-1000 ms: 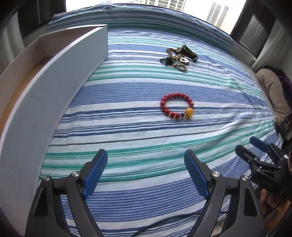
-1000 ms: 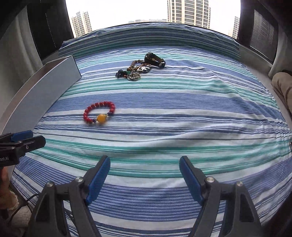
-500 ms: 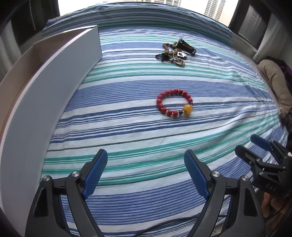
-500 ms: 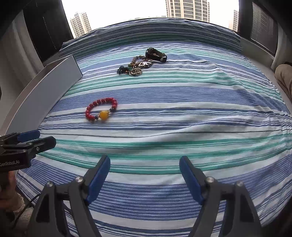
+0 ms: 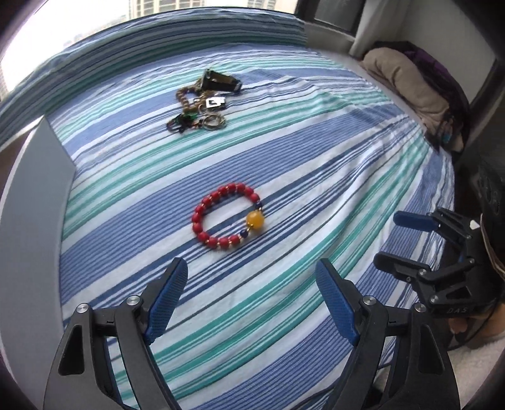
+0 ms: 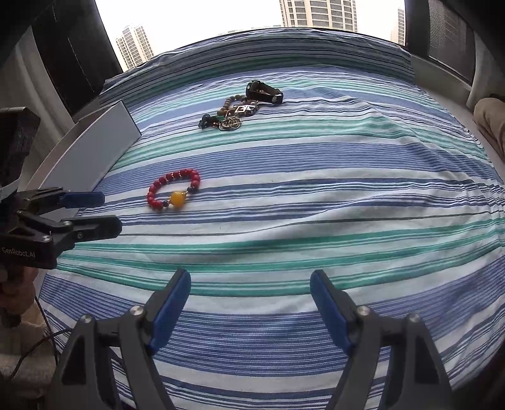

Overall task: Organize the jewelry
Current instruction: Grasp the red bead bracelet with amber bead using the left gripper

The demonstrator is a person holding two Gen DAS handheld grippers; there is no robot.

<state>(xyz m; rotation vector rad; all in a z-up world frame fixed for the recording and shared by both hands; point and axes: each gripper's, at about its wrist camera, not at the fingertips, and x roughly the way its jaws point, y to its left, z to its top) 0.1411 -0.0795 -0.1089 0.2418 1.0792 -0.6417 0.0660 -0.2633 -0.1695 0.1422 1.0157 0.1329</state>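
— Inspector: State the surroundings.

— Operator: Ahead of me lies a bed [image 6: 315,195] under a sheet [image 5: 284,151] striped in blue, teal and white, lightly wrinkled on my right. Along its left edge stands a pale grey board [image 6: 94,151], upright, touching the sheet's border.

— Inspector: Beyond the bed?

— Operator: A window [image 6: 195,25] with tall tower blocks [image 6: 318,14] against a white sky, and dark frames [image 6: 72,53] on both sides. At my far right, beside the bed, a beige cushion [image 5: 407,85] rests against purple fabric [image 5: 438,69].

— Inspector: Anything low down?

— Operator: A thin black cable [image 6: 34,343] at my lower left.
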